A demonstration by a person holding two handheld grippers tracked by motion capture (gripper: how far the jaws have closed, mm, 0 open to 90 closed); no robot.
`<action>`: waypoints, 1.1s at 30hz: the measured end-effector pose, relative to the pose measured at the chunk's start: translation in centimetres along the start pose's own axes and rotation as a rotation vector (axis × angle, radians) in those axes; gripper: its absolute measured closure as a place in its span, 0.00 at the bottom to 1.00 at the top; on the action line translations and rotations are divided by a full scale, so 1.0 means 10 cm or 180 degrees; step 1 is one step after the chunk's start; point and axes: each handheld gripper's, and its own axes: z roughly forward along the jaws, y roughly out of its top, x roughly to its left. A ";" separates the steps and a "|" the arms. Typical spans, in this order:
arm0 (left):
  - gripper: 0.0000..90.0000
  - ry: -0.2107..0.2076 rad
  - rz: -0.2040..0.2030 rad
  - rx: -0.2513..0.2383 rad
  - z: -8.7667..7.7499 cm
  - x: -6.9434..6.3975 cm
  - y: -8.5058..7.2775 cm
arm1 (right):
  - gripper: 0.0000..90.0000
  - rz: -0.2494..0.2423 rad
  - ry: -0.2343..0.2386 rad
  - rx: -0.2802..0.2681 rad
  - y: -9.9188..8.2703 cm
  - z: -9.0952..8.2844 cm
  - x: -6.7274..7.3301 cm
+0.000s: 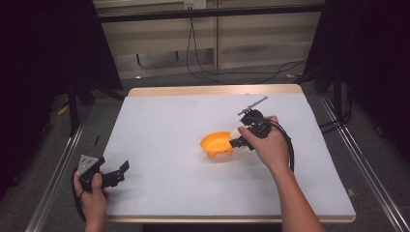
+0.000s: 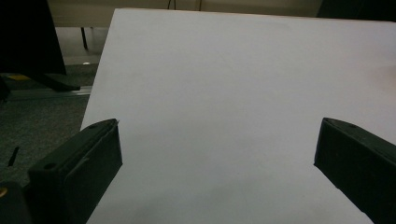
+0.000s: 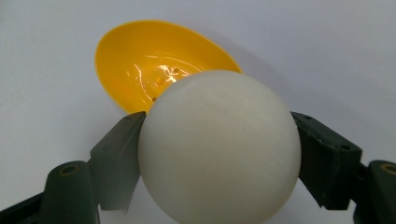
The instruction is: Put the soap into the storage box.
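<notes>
**benchwatcher:** So what's the right gripper point(image 1: 236, 137) doing here? Looks like it's got something.

**tabletop_tom:** Yep, it's clamped on a smooth, off-white round ball point(image 3: 218, 145). In the right gripper view the two black jaws press against either side of it, so it's a solid pinch with the ball sitting right between the pads. Jaws are only as far apart as the ball is wide.

**benchwatcher:** And the orange thing?

**tabletop_tom:** That's a glossy orange-yellow plastic bowl point(image 1: 216, 143), sitting open side up on the white table top point(image 1: 164, 121), a bit right of centre. In the high view the ball is held right at the bowl's right-hand rim. From the gripper camera the bowl shows just behind and past the ball, and you can see glare and a few small specks inside it. Can't tell if the ball actually touches the rim or hangs just over it.

**benchwatcher:** Left side?

**tabletop_tom:** The left gripper point(image 1: 118, 173) is down at the near left corner of the table, well apart from the bowl. Its jaws stand wide apart with nothing between them, just bare white surface in its own view. The hand point(image 1: 92, 195) is wrapped around its body.
</notes>
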 end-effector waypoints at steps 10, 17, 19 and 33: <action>0.01 -0.0015 -0.0015 0.0005 0.00 0.00 0.00 | 0.27 -0.0038 0.0027 0.0004 0.10 0.07 0.06; 0.01 -0.0006 -0.0016 0.0009 0.00 0.01 0.00 | 0.27 -0.0082 0.0055 0.0023 0.17 0.14 0.11; 0.01 -0.0006 -0.0017 0.0011 0.00 0.01 0.00 | 0.27 -0.0096 0.0072 0.0033 0.19 0.16 0.13; 0.01 -0.0014 -0.0030 0.0019 0.01 0.01 0.00 | 0.27 -0.0124 0.0099 0.0089 0.30 0.30 0.24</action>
